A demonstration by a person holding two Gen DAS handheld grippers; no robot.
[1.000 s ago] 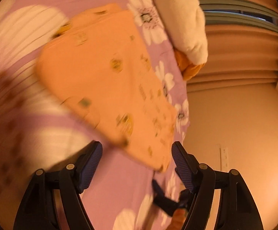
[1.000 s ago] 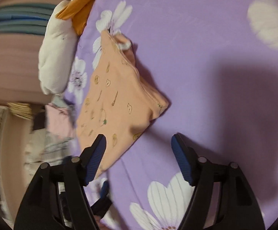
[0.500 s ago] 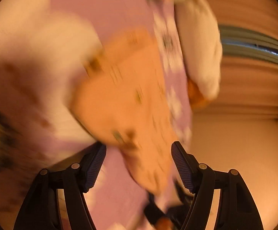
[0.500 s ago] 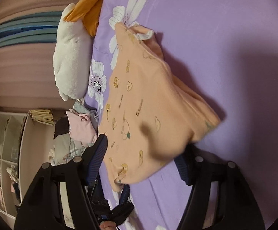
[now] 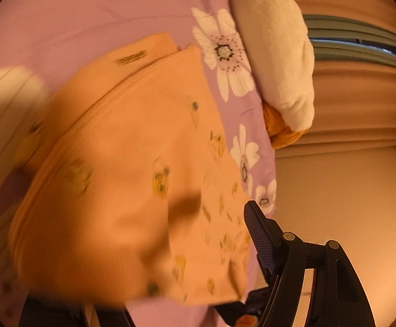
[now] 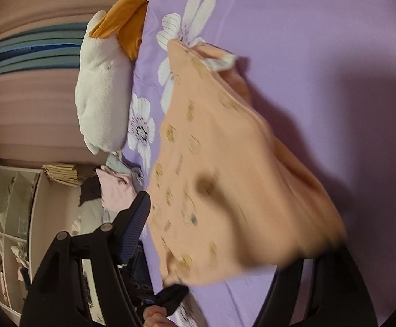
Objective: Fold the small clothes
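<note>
Left gripper [image 5: 170, 248]: only its right finger [image 5: 260, 241] is visible, a ribbed blue pad on a black frame. The other finger is hidden beneath the orange garment [image 5: 132, 185], whose raised corner lies across the gap. The jaws have just been closing, with this cloth between them. Whether the pads press on it cannot be determined; the near fabric is blurred.

Right gripper [image 6: 225, 234]: only its left finger [image 6: 136, 222] is visible, standing just beside the garment's [image 6: 225, 169] edge. The garment covers the opposite finger. The jaws have just been widening slightly, cloth between them; a grip cannot be confirmed.

Pose: both grippers angle downward toward the bed from opposite sides of the garment. A fingertip of the person [image 6: 154, 317] appears at the bottom edge of the right wrist view, below the other gripper's dark frame.

Garment location: on the purple floral bedsheet [image 6: 320, 41], folded over, near the bed's edge beside a white and orange plush toy [image 6: 102, 103]. Other clothes [image 6: 113, 188] lie piled beyond it.

Markings: small printed motifs and word-like marks on the garment are not legible.
</note>
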